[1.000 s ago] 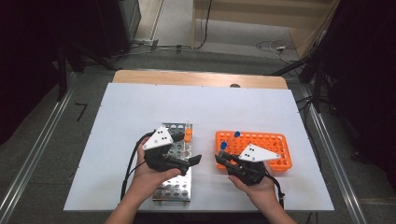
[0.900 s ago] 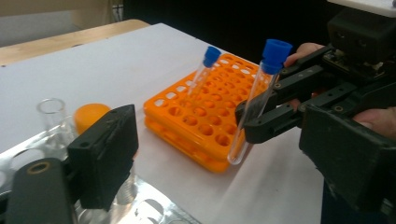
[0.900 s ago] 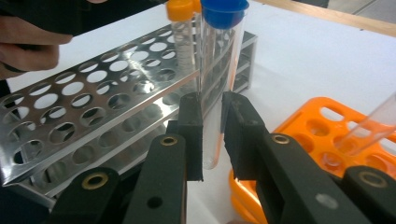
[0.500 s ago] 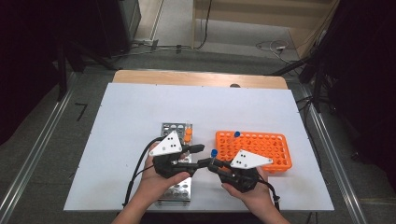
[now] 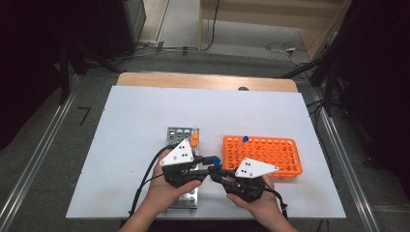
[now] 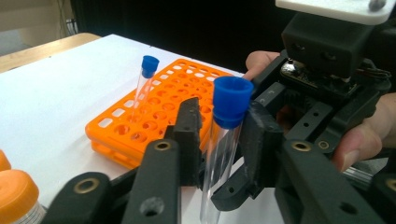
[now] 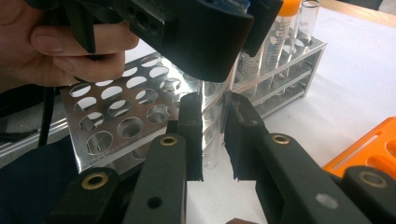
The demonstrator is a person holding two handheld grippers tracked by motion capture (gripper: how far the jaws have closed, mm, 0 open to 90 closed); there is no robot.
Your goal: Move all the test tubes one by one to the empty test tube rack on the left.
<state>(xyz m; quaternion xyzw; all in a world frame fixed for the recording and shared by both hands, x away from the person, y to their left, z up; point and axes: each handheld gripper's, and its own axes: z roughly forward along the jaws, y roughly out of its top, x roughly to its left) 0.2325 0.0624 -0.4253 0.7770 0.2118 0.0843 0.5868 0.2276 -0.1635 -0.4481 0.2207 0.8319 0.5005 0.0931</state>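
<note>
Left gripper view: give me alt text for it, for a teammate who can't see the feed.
A clear tube with a blue cap stands upright between the left tongs, with the right tongs and a hand close behind it. Farther back on the white table, an orange rack holds one more blue-capped tube; orange caps show at lower left.

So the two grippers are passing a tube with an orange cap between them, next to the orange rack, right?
Not quite: the cap on the tube between the left gripper and right gripper is blue, as the left gripper view shows. The orange rack is indeed beside them.
</note>
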